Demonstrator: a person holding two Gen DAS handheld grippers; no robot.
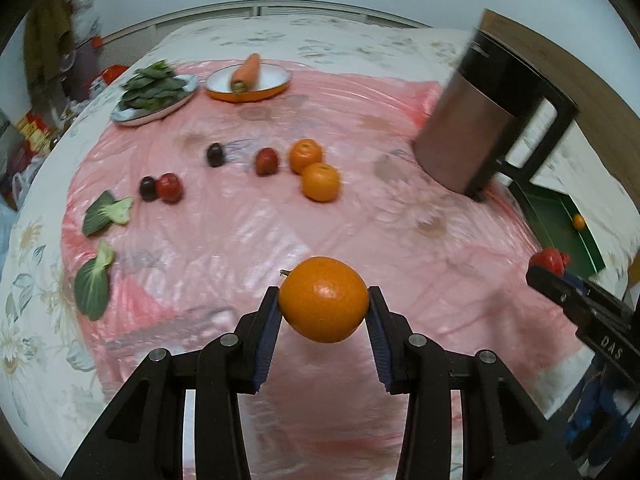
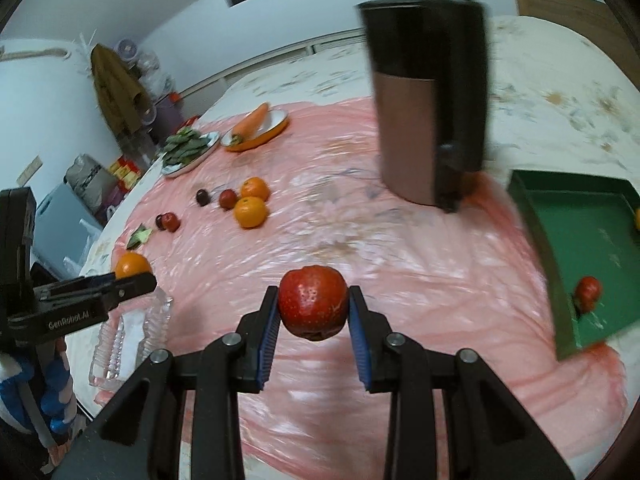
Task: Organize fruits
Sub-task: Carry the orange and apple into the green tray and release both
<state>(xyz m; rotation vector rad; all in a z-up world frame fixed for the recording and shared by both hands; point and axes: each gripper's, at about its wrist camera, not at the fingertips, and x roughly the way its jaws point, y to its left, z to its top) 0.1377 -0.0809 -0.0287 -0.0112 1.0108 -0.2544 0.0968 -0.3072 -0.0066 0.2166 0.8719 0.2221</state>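
Note:
My left gripper (image 1: pixel 323 300) is shut on an orange (image 1: pixel 323 299) and holds it above the pink sheet. My right gripper (image 2: pixel 313 307) is shut on a red apple (image 2: pixel 313 307), also lifted. Two oranges (image 1: pixel 316 170), red fruits (image 1: pixel 267 161) and dark plums (image 1: pixel 215 154) lie on the sheet further off. A green tray (image 2: pixel 596 232) at the right holds a red fruit (image 2: pixel 587 293) and a small orange (image 1: pixel 578 221). The right gripper with its apple shows at the left wrist view's right edge (image 1: pixel 552 260).
A tall brown and black jug (image 2: pixel 424 96) stands next to the green tray. A plate of green leaves (image 1: pixel 154 94) and an orange dish with a carrot (image 1: pixel 248 80) sit at the back. Loose leaves (image 1: pixel 106 212) lie left. A clear glass dish (image 2: pixel 128 332) sits near the left edge.

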